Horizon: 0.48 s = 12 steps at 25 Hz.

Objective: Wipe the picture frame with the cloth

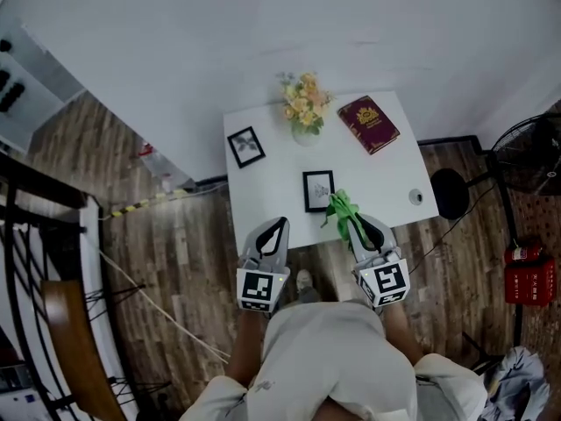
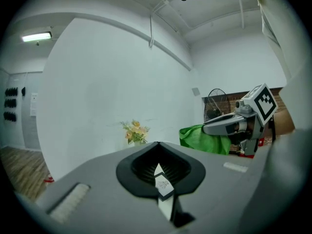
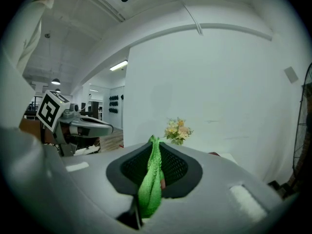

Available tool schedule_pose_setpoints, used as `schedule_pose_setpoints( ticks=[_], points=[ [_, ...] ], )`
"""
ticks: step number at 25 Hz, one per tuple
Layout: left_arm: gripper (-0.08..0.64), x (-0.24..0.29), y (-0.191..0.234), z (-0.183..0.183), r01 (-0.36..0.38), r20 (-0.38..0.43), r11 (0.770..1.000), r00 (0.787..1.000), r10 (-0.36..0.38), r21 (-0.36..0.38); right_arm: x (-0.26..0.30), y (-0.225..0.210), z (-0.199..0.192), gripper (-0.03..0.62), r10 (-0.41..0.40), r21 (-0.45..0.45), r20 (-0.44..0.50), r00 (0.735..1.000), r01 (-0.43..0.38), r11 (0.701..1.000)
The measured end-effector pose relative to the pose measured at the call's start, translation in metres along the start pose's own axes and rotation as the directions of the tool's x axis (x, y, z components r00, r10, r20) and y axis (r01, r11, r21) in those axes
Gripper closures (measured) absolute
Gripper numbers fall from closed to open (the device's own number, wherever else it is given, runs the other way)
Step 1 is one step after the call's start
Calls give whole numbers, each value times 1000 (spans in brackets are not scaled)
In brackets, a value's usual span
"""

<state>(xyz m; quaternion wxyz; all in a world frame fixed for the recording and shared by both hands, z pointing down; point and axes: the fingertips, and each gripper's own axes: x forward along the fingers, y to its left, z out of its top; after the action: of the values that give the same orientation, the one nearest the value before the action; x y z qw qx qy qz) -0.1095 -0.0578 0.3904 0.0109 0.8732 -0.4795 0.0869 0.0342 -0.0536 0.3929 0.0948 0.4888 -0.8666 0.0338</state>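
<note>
the right tongs are clamped on the green cloth, which bunches between the jaws and spills past their tips, so a loose pad leads the way. the picture frame lies flat on the white counter, just ahead of those tips and slightly to their left. the cloth reaches the frame's right edge, but i cannot tell whether they touch. the left tongs are closed to a sliver on nothing, short of the frame's near left corner, likely ready to steady it. wiping looks not yet begun.
</note>
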Motion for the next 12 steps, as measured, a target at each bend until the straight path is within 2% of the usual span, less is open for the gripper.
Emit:
schedule_pose_setpoints(
  ticks=[6,12],
  points=[
    [540,18,27,-10,21,-8,1000,1000,-21,-22,27,-1,-2,548,-29,2,-21,999,29,1000],
    [540,37,36,-35,46,-38,998,998,-48,-53,44,-8,-14,548,-48,10,-58,997,49,999]
  ],
)
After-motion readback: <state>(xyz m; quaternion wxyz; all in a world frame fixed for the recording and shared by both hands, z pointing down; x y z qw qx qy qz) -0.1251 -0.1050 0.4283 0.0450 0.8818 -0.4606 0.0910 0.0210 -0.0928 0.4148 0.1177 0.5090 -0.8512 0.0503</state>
